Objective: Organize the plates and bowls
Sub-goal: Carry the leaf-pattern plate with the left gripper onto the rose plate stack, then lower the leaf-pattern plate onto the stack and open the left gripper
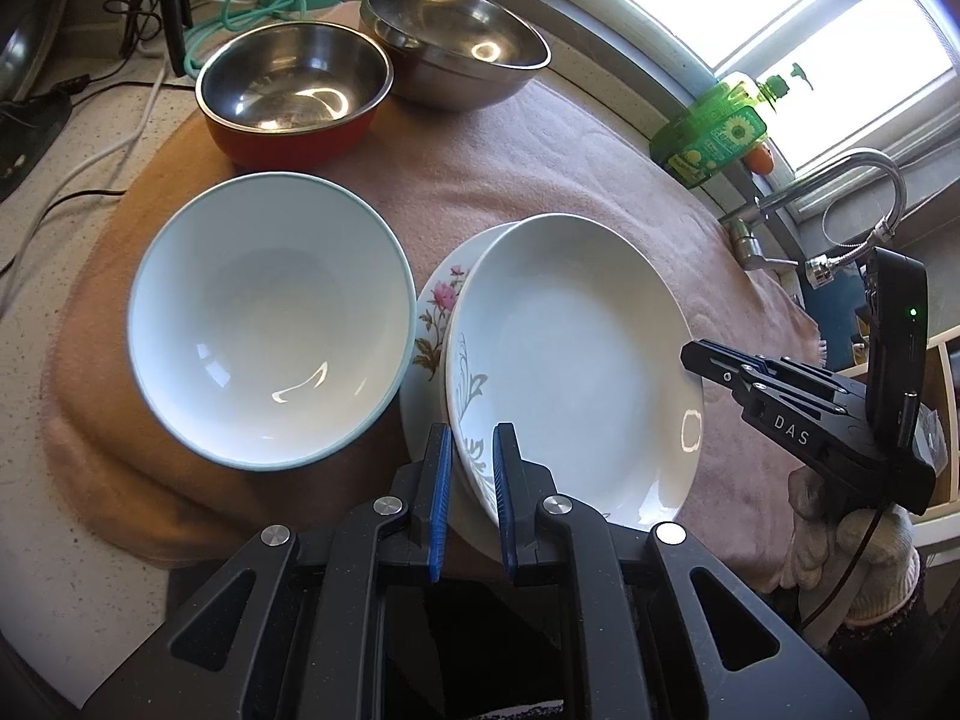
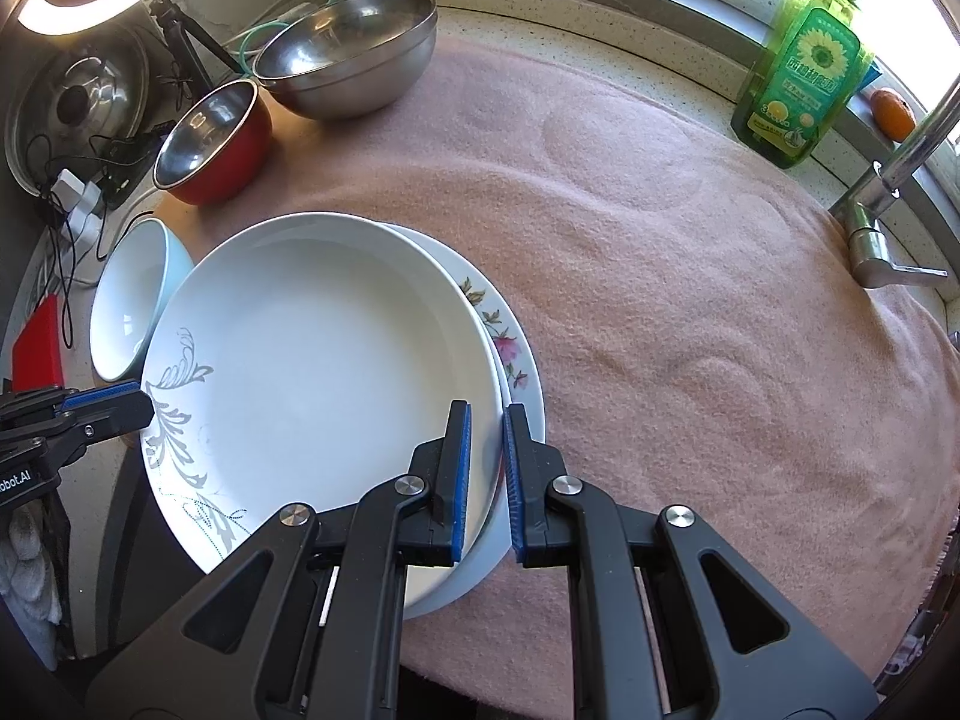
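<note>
The white plate with a grey leaf pattern (image 1: pixel 576 360) sits tilted on top of the floral plate (image 1: pixel 435 312), on the pink towel (image 2: pixel 690 312). The left gripper (image 1: pixel 474 450) is clamped on the plate's rim at the plate's 7 o'clock in the left wrist view; the right gripper (image 2: pixel 487 432) pinches the rim at 4 o'clock in its own view. At the plate's 9 o'clock stands the pale blue bowl (image 1: pixel 270 324). At 11 o'clock sit the red bowl (image 1: pixel 294 96) and the steel bowl (image 1: pixel 456 42). At 2 o'clock stands a green soap bottle (image 2: pixel 804 78).
</note>
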A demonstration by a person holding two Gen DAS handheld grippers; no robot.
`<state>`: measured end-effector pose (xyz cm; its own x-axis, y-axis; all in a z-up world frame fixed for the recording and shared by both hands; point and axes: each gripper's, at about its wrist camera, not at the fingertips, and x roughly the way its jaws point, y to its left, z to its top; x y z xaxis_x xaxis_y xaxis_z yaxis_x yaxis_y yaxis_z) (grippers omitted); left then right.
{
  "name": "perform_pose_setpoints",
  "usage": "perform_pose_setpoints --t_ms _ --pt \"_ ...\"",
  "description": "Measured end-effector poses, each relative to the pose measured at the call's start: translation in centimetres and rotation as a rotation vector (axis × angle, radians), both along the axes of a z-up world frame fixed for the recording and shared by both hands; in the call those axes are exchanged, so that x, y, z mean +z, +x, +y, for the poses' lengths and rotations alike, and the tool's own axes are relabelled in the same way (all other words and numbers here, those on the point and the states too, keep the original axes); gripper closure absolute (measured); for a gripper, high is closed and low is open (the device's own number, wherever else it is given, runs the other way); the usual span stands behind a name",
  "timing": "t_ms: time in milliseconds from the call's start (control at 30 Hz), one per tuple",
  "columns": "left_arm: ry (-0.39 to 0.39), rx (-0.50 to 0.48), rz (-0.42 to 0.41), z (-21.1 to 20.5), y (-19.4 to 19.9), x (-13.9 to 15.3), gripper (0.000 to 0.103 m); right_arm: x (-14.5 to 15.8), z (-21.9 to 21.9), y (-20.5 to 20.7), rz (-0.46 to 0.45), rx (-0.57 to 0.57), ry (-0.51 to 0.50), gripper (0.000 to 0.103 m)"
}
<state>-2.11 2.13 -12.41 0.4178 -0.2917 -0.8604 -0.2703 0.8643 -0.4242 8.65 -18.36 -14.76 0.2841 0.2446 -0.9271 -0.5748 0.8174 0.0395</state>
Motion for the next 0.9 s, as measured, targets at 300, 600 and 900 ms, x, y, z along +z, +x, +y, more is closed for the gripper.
perform_pose_setpoints --t_ms 300,600,900 --pt "0.012 -0.024 -0.003 -0.2 0.3 -0.4 0.091 0.3 -0.5 0.1 0.011 -0.014 0.015 0.092" --pt "-0.007 -0.021 0.004 0.0 0.1 -0.4 0.091 1.9 -1.3 -0.2 0.017 -0.034 0.106 0.092" --pt "0.001 -0.034 -0.055 0.6 -1.0 1.9 0.091 5.2 -1.6 -1.4 -0.050 -0.055 0.198 0.052"
